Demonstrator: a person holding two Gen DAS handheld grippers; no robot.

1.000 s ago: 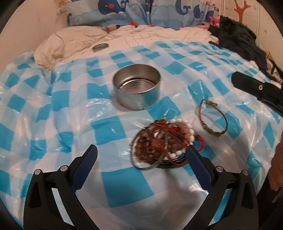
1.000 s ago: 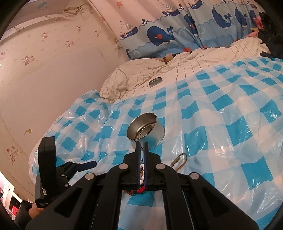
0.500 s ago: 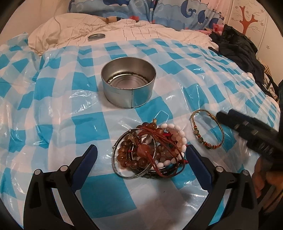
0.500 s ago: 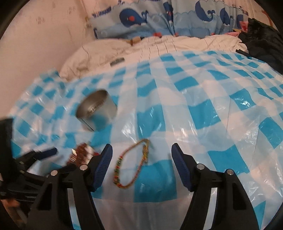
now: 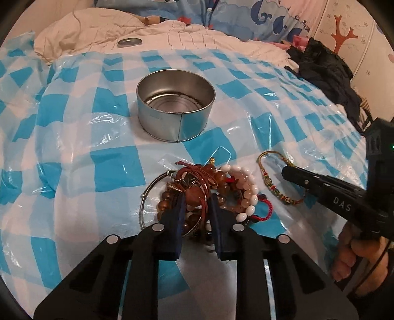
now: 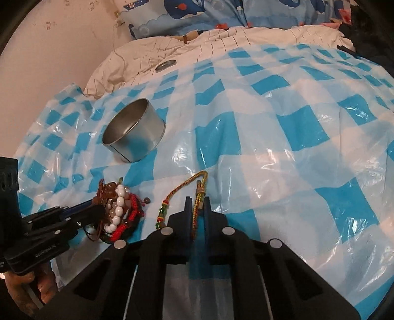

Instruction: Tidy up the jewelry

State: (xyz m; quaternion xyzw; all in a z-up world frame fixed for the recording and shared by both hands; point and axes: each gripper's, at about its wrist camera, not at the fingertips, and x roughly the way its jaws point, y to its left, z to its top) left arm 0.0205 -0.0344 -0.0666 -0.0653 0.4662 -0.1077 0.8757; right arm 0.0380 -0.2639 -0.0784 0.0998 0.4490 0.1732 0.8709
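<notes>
A pile of beaded bracelets (image 5: 209,189) in brown, white and red lies on the blue-checked plastic sheet (image 5: 73,137); the pile also shows in the right wrist view (image 6: 118,209). My left gripper (image 5: 195,199) is shut on the brown beads and red cord in the pile. A thin gold woven bracelet (image 5: 275,182) lies to the right of the pile. My right gripper (image 6: 197,204) is shut on this gold bracelet (image 6: 197,194). An empty round metal tin (image 5: 176,104) stands beyond the pile; it also shows in the right wrist view (image 6: 134,130).
A tin lid (image 5: 129,42) rests on the cream quilt (image 5: 172,34) at the back. Dark clothing (image 5: 327,71) is heaped at the far right. A whale-print pillow (image 6: 221,14) lies along the wall.
Both grippers were open half a second ago. The left one has closed on the bead pile and the right one has closed on the gold bracelet.
</notes>
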